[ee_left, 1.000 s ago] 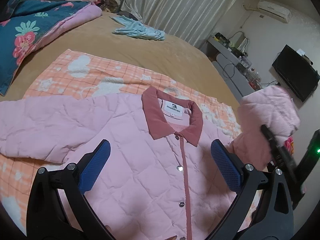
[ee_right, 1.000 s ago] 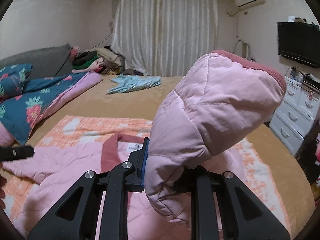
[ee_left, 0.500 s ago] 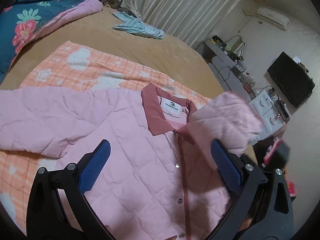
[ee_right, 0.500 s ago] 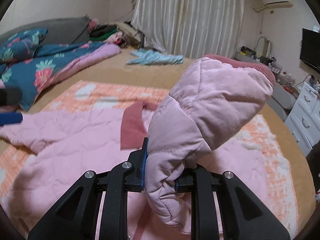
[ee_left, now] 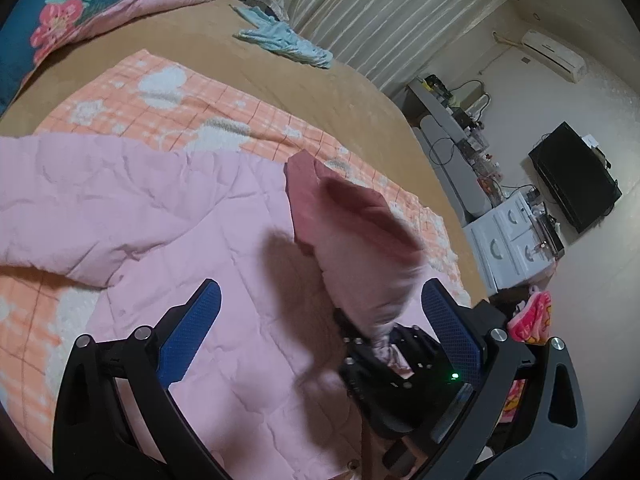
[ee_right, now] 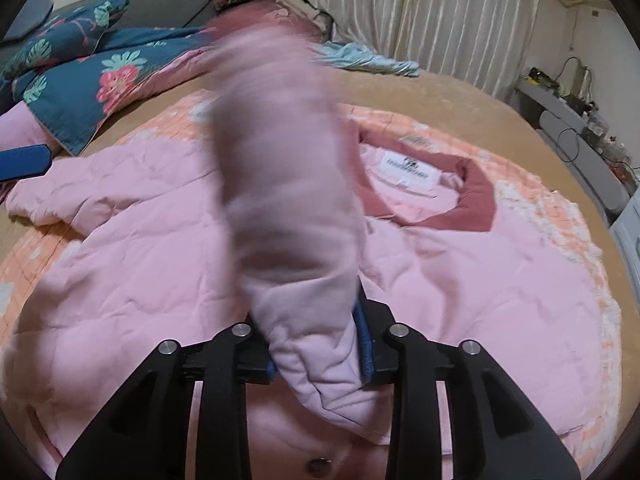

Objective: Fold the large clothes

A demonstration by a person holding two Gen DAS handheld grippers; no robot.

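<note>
A pink quilted jacket with a dark pink collar lies front up on an orange checked blanket. My right gripper is shut on the jacket's right sleeve and holds it up over the jacket's chest; the sleeve is motion-blurred. In the left wrist view that sleeve and the right gripper sit between my left fingers. My left gripper is open and empty above the jacket front. The other sleeve lies spread to the left.
The blanket lies on a tan bed. A floral blue quilt and a light blue garment lie at the far side. A white drawer unit, a desk and a TV stand to the right of the bed.
My right gripper has carried the sleeve leftward, from beside the jacket to over its chest and lower. My left gripper has stayed open above the jacket front.
</note>
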